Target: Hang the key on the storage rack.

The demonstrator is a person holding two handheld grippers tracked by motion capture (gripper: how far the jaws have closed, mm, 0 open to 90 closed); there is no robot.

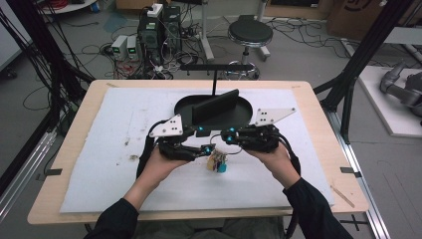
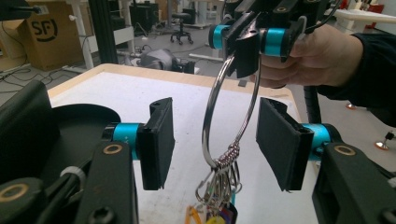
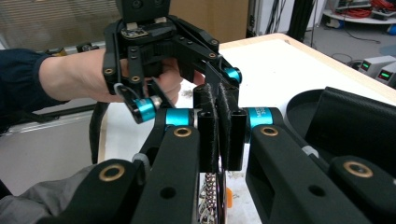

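Note:
A metal key ring [image 2: 208, 116] hangs upright over the white mat, with several small keys and coloured tags [image 1: 217, 162] bunched at its bottom. My right gripper [image 3: 218, 130] is shut on the top of the ring, which shows in the left gripper view as the right gripper [image 2: 245, 51] pinching the wire. My left gripper [image 2: 215, 135] is open, its pads [image 2: 156, 140] standing on either side of the ring without touching it. In the high view the left gripper [image 1: 206, 149] and right gripper [image 1: 226, 139] meet nose to nose at the table's middle.
A black oval tray [image 1: 181, 107] holding an upright black block [image 1: 215, 105] sits just behind the grippers. The white mat [image 1: 114, 124] covers most of the wooden table [image 1: 74, 129]. A stool [image 1: 250, 34], computers and cables stand on the floor beyond.

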